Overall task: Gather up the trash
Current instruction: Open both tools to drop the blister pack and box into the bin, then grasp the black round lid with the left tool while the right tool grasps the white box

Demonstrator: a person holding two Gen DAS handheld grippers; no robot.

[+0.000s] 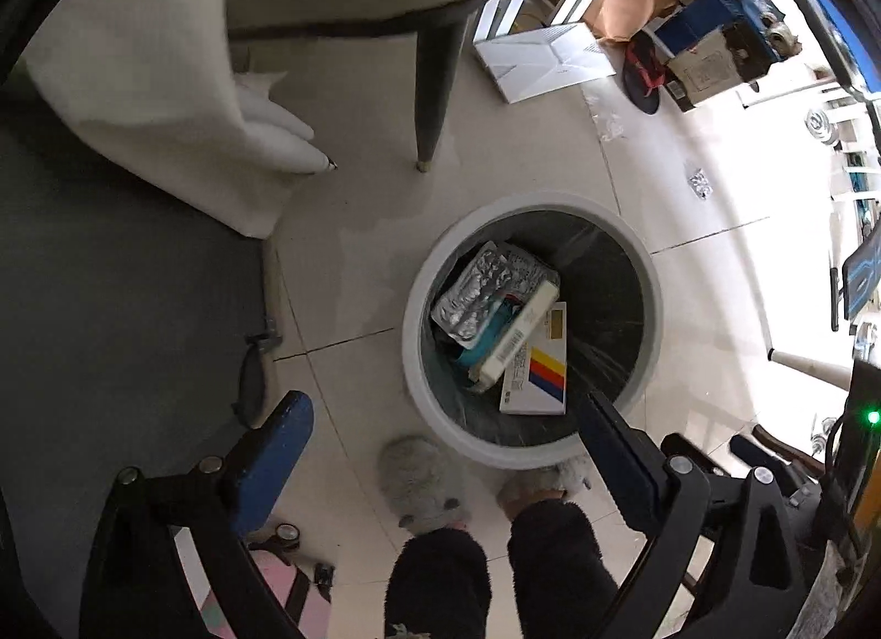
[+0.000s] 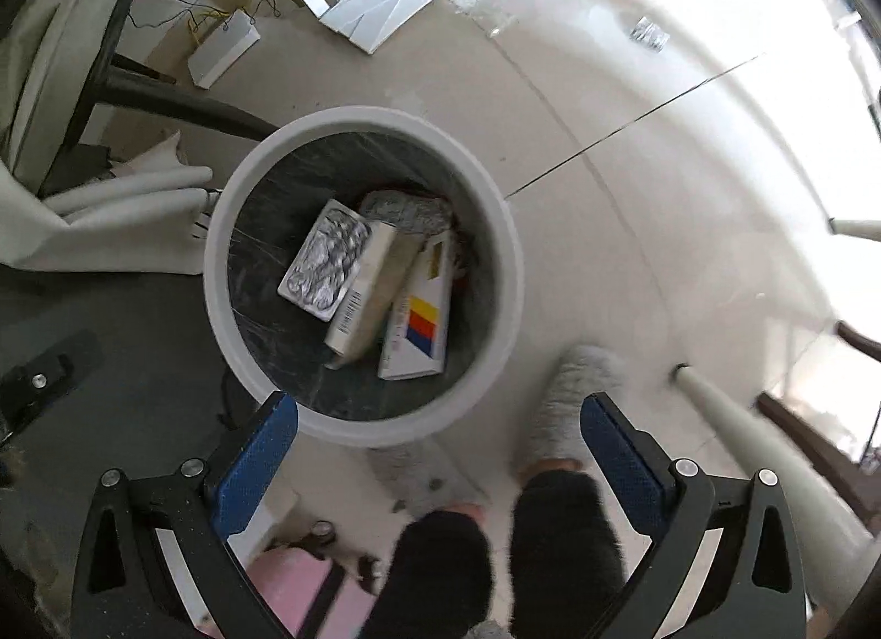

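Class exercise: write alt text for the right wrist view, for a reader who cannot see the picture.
Looking straight down, a round white trash bin with a dark liner holds a silver foil tray, a long white box and a white box with coloured stripes. The open right gripper hangs empty near the bin's rim, above a person's dark trouser legs and a grey slipper.

The bin [image 2: 498,231] mouth lies open from above; a chair leg [image 1: 435,88] and slippered feet [image 2: 572,397] flank it
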